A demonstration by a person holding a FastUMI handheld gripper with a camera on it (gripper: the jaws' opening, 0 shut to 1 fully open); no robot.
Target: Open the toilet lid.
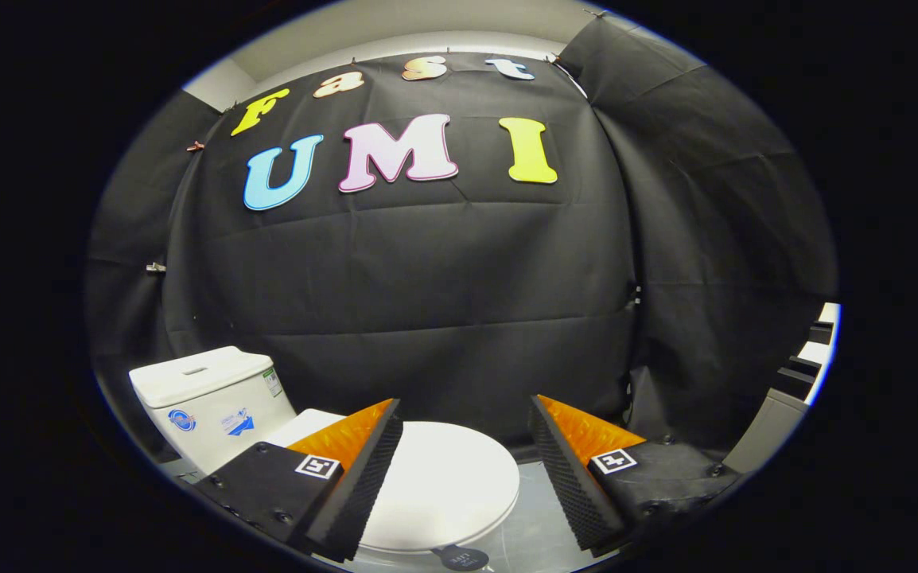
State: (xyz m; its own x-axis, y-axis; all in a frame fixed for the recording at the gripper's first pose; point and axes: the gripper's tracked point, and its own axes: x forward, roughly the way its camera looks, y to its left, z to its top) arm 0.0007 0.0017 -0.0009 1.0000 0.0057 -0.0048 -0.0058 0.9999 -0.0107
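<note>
- The white toilet tank [208, 402] stood at the far left, against the black cloth wall [427, 318], with stickers on its front and side.
- The left finger [348, 477], orange on its outer face and black and ribbed on its inner pad, lay over the near-left part of the toilet.
- The toilet lid [447, 485], white and rounded, lay flat and closed on the bowl; it sat below and between the two fingers, nearer the left one.
- The gripper [465, 446] was spread wide, its fingers well apart and touching nothing; the lid was not pinched.
- A small dark round tag [463, 559] showed just beyond the lid's near edge.
- The right finger [578, 477] hung over the grey floor [534, 517], beside the lid.
- A grey and white stepped structure [793, 390] stood at the far right.
</note>
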